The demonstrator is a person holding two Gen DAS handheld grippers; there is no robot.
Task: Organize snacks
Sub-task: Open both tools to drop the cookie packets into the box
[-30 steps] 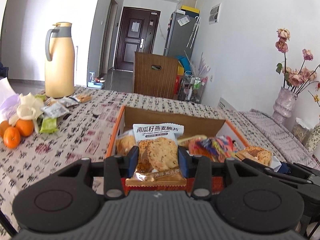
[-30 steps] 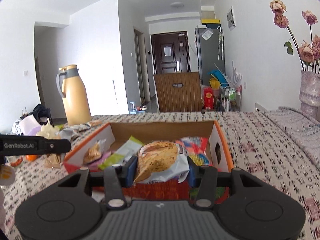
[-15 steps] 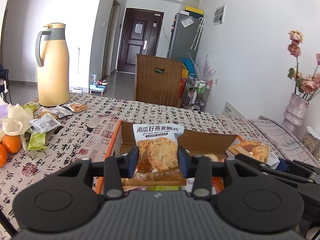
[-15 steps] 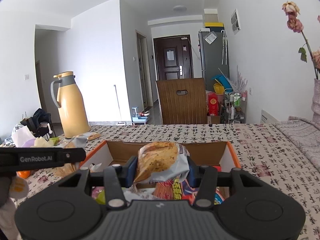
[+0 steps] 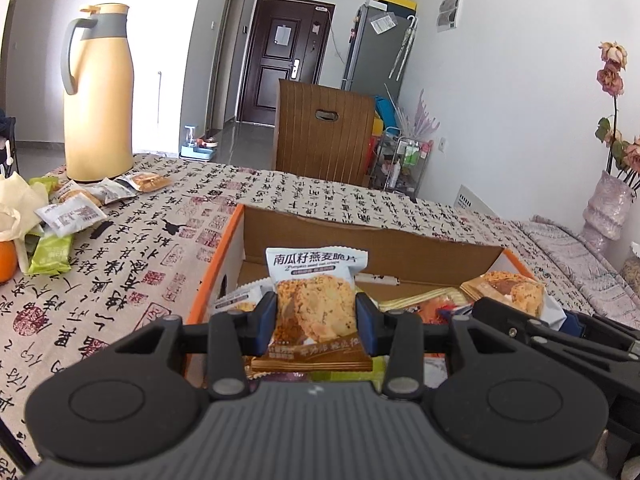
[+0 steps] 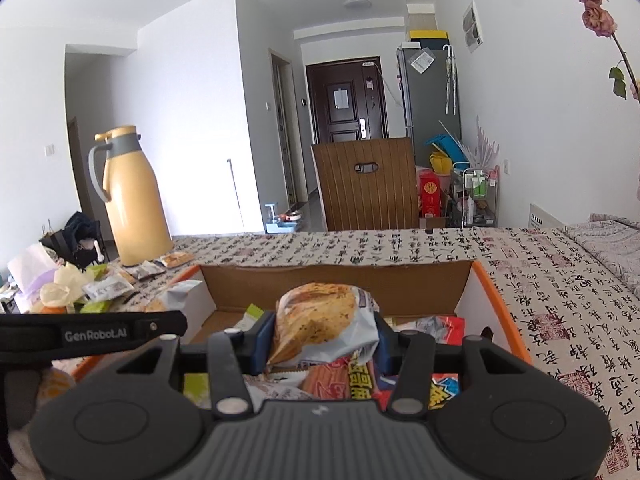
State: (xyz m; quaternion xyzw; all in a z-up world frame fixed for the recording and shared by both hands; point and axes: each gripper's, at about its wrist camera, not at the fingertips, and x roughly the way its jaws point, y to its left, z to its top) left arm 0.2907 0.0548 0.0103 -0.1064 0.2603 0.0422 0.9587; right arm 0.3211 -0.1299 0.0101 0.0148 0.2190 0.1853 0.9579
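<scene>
Left gripper (image 5: 316, 322) had its jaws pinching an upright oat crisp packet (image 5: 317, 308) over the near left part of the box (image 5: 372, 236). Right gripper (image 6: 318, 340) had its jaws pinching a crumpled cookie bag (image 6: 320, 320) over the middle of the same box (image 6: 336, 286).

Only the left view showed the vase (image 5: 608, 212) at the right edge and an orange (image 5: 7, 256) at the left edge. Only the right view showed red snack packs (image 6: 344, 376) lying in the box under the bag, plus the "GenRobot.AI" strap of the left gripper beside the box's left wall.

Compared with a second ago, both cameras sat higher and further back: the box appeared lower in frame, and more patterned bench (image 5: 132, 264) was visible past it. Both packets were held the same way.

Loose packets (image 5: 68, 212) lay near the thermos (image 5: 98, 96), well apart from the box. Bench right of the box (image 6: 560, 312) was bare cloth up to the far edge.
</scene>
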